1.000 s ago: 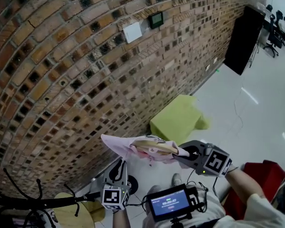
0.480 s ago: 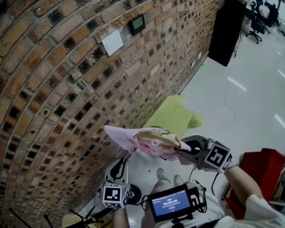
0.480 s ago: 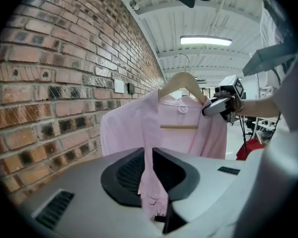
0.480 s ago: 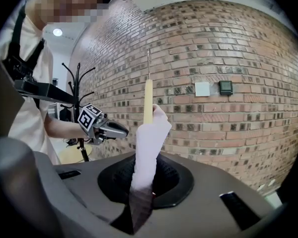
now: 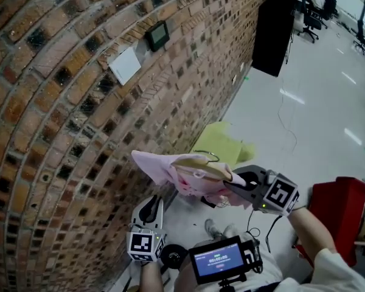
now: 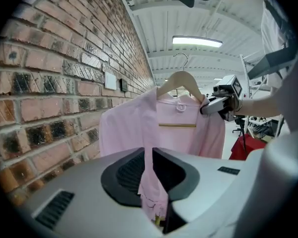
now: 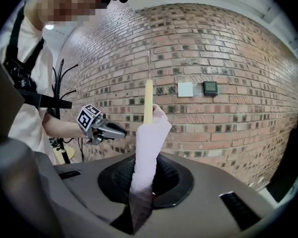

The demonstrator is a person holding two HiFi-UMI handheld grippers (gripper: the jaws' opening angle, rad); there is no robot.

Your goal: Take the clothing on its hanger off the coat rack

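Shirt [image 5: 184,176] on hanger [image 5: 198,161] is airborne beside wall [image 5: 79,102], no rack in view. Right gripper [image 5: 233,190] pinches its shoulder, left gripper [image 5: 151,209] its hem. Risk: the hanger tilts and slips from the cloth.

— What colour is the shirt [image 5: 188,178]?
— Plain pale pink, on a light wooden hanger [image 5: 198,162].
— And the brick wall [image 5: 79,72] across the left of the frame?
— Mottled orange-brown, with near-black bricks scattered through it. A white plate [image 5: 125,66] sits on it, upper left.
— Lower down?
— A yellow-green block [image 5: 222,140] at centre, a red object [image 5: 337,205] at the right edge, and a pale grey floor [image 5: 304,120].
— The left gripper [image 5: 151,207] and right gripper [image 5: 231,187]?
— Grey, with cubes bearing black-and-white square markers.
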